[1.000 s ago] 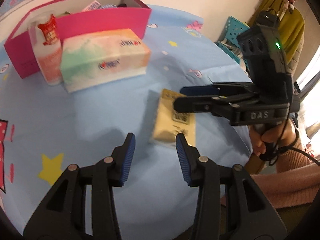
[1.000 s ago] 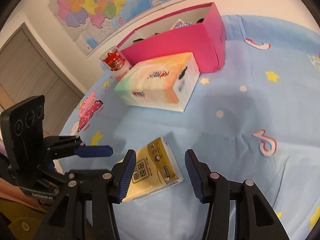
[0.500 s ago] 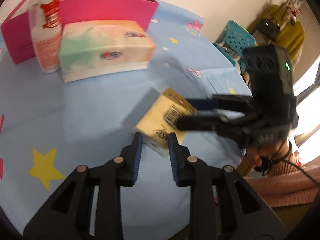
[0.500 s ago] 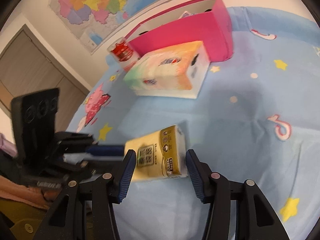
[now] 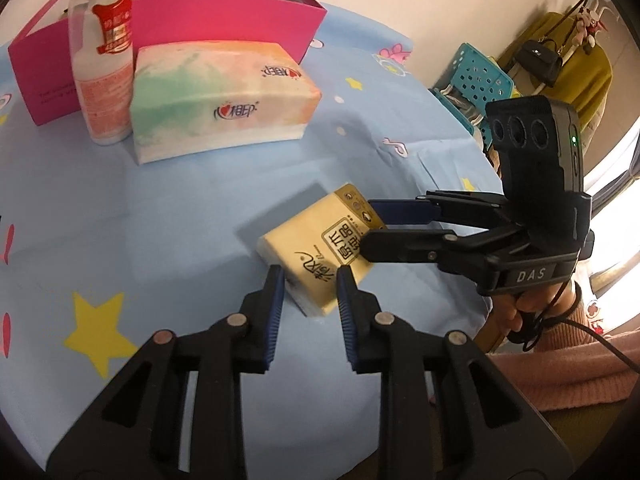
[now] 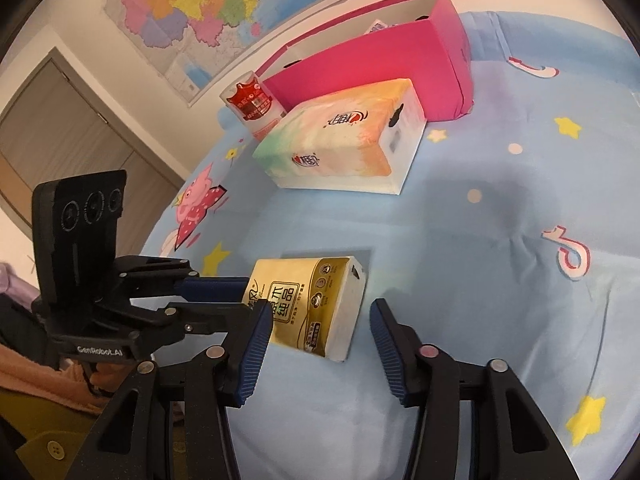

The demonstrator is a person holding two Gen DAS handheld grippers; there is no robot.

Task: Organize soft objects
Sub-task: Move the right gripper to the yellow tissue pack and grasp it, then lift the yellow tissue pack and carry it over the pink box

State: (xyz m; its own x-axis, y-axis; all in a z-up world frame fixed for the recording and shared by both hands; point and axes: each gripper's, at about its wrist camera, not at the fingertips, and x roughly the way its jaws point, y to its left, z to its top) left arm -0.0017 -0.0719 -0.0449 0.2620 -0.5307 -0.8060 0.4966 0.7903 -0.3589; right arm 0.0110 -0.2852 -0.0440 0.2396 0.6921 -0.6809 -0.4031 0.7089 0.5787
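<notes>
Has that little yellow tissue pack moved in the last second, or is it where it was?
Yes. The yellow tissue pack has swung round and lifted at one end; its gold end now points towards the pastel tissue box in the right wrist view. The left hand-held gripper grips it.

Black plastic grippers, ribbed blue fingers (image 5: 277,308), silver screws; "DAS" label, green LED, black cable, pink knit sleeve (image 5: 568,376).

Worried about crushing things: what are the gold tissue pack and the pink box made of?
Gold tissue pack: apparently thin glossy plastic film over soft paper; sheen, rounded edges. Pink box: seemingly matte cardboard; thin, straight, stiff walls with a white inside.
</notes>
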